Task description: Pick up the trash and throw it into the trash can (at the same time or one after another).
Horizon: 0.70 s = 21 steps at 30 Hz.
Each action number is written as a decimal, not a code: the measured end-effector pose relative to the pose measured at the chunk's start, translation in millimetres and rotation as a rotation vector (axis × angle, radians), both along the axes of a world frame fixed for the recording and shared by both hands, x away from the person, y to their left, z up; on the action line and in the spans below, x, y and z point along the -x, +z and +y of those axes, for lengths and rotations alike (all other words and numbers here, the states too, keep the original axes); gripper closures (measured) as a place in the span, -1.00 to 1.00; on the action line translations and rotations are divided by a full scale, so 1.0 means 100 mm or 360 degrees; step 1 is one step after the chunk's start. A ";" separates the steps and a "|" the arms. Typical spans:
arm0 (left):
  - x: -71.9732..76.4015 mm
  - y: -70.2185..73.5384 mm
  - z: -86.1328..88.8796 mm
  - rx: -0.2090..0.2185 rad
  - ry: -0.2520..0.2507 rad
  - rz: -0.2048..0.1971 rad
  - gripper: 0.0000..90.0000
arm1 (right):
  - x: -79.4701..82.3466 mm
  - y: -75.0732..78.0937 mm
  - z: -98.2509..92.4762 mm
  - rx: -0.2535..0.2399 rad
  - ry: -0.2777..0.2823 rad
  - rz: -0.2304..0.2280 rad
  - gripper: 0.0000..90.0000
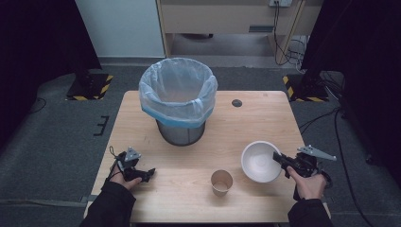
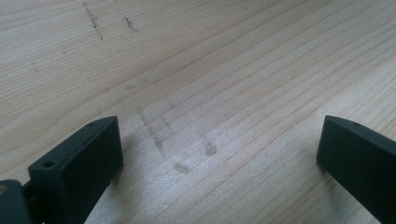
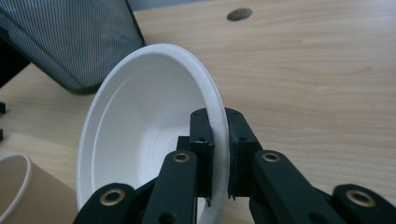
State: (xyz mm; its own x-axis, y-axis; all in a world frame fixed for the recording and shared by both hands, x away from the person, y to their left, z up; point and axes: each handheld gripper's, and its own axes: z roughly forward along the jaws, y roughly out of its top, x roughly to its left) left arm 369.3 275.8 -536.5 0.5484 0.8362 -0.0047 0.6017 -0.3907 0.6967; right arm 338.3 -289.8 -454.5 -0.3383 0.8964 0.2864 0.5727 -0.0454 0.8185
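- White bowl [image 3: 140,140] sits at the right front of the surface [image 1: 265,118], clamped by the right gripper [image 3: 218,154].
- Grip is on the bowl's rim: one jaw inside the wall, one outside, pads pressed tight on it.
- In the right gripper view the bowl is tilted, its opening facing the camera's left; inside looks clean and empty.
- In the high view the bowl [image 1: 260,161] reads as a white disc just left of the right gripper [image 1: 279,158], with the person's right hand [image 1: 309,182] behind it.
- Can't tell from these views whether the bowl's base touches the surface.
- Paper cup [image 1: 222,182] stands upright just left of the bowl, near the front edge, apart from it; its rim shows at the lower left of the right gripper view [image 3: 18,186].
- Left gripper [image 1: 142,174] is at the left front of the surface, well apart from the bowl and the cup, held in the left hand [image 1: 124,177].
- Its jaws stand wide apart with bare wood grain between them; nothing held.
- Mesh waste bin [image 1: 178,101] with a clear bag liner stands at the centre back, beyond the bowl and cup; its mesh wall shows at the upper left of the right gripper view [image 3: 70,42].
- Small round dark grommet [image 1: 237,103] is set in the surface to the right of the bin.
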 end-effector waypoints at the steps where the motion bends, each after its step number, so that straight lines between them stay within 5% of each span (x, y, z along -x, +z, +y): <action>1: 0.00 0.00 0.00 0.0000 0.0000 0.0000 -1.00 | 0.01 0.02 -0.01 -0.0034 -0.0020 -0.0032 0.86; 14: 0.00 0.00 0.00 0.0000 0.0000 0.0000 -1.00 | 0.03 0.22 -0.01 -0.0206 -0.0075 -0.0277 0.86; 21: 0.00 0.00 0.00 0.0000 0.0000 0.0000 -1.00 | 0.03 0.31 0.02 -0.0265 -0.0077 -0.0345 0.86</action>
State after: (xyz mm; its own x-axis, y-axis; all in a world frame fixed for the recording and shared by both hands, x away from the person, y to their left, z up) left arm 369.3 275.8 -536.5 0.5484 0.8362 -0.0047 0.6017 -0.3906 0.6967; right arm 335.2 -288.2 -423.7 -0.3657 0.8596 0.3568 0.3789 -0.2127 0.9007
